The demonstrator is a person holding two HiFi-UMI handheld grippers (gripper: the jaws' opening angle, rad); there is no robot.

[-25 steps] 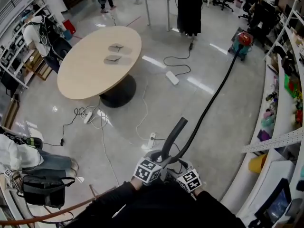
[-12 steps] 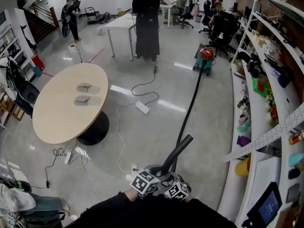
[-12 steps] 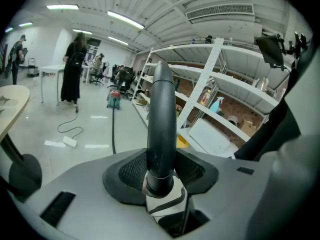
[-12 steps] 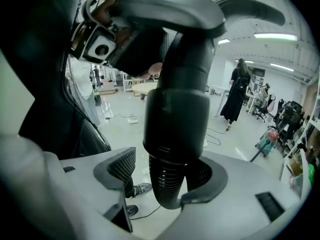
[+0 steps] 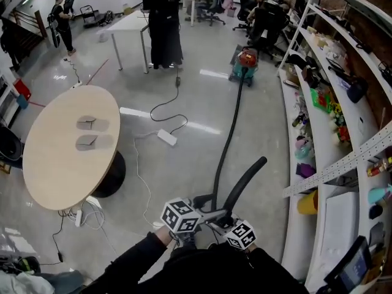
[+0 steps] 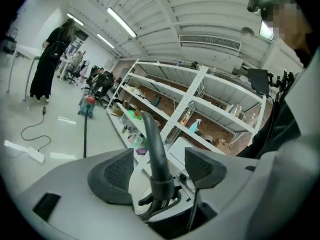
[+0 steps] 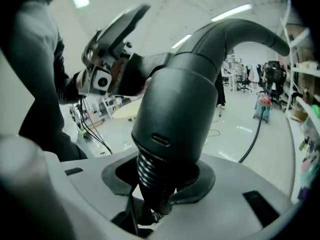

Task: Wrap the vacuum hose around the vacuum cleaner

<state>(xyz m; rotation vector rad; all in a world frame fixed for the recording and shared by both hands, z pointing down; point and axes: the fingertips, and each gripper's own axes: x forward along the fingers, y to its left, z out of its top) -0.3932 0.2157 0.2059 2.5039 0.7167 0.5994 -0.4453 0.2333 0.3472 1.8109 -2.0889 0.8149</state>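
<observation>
**A:** What is the biggest thing we have in front of us?

**B:** The pale floor (image 5: 263,133). Long shelving (image 5: 343,84) runs down our right side, and an oval table (image 5: 64,143) stands on our left.

**A:** And the vacuum cleaner (image 5: 245,61)?

**B:** It is well away from us, on the floor near the far end of the shelving. A person in black (image 5: 162,17) stands off to its left.

**A:** Where do we find the vacuum hose (image 5: 228,133)?

**B:** It is stretched along the floor from the cleaner straight back to us. It rises into our grippers and ends in a curved rigid tube (image 5: 246,177) that points up and to the right.

**A:** What is our left gripper (image 6: 159,166) doing?

**B:** Its jaws are opening. The rigid tube stands between the pads with a gap on each side, so we have let go there.

**A:** And our right gripper (image 7: 159,181)?

**B:** Its jaws are closing on the ribbed part of the hose, just below the smooth black cuff (image 7: 177,109). The pads lie against the ribs.

**A:** Anything smaller?

**B:** A white power strip (image 5: 166,137) lies on the floor left of the hose.
</observation>
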